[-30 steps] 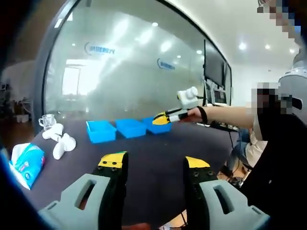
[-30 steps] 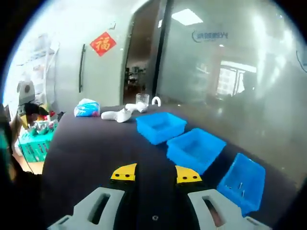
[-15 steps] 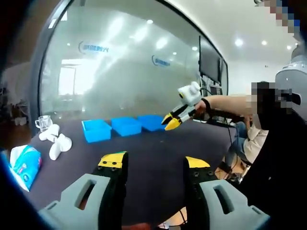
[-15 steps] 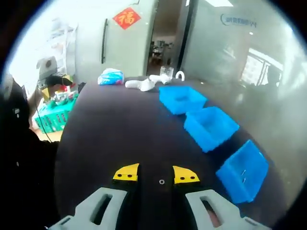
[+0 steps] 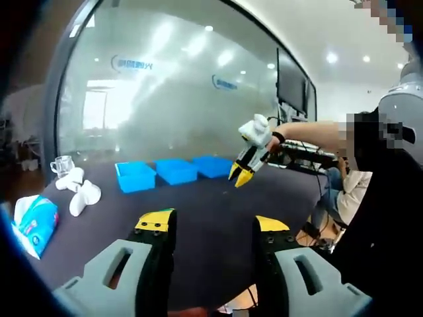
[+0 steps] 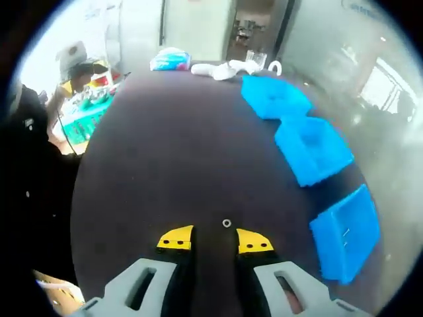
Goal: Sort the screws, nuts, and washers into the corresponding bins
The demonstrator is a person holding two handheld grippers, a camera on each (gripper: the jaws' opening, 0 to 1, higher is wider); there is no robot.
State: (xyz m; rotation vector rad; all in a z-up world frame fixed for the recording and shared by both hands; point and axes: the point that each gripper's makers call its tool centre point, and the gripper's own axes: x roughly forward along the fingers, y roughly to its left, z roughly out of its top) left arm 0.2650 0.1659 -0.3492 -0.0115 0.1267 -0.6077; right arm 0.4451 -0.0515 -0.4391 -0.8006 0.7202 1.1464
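Washer (image 6: 227,223): small silver ring, laid flat on the dark counter (image 6: 165,152).
Bins (image 6: 310,149): three blue, open, set in a row.

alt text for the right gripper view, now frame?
The right gripper, jaws slightly apart and empty, points down at a small washer lying on the dark table just beyond its yellow tips. Three blue bins run in a row along the right side. A glass cup, white objects and a tissue pack sit at the far end.

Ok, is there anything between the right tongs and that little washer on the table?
Nothing visible. The washer lies on bare dark table just ahead of the open right tongs, with only tabletop between them.
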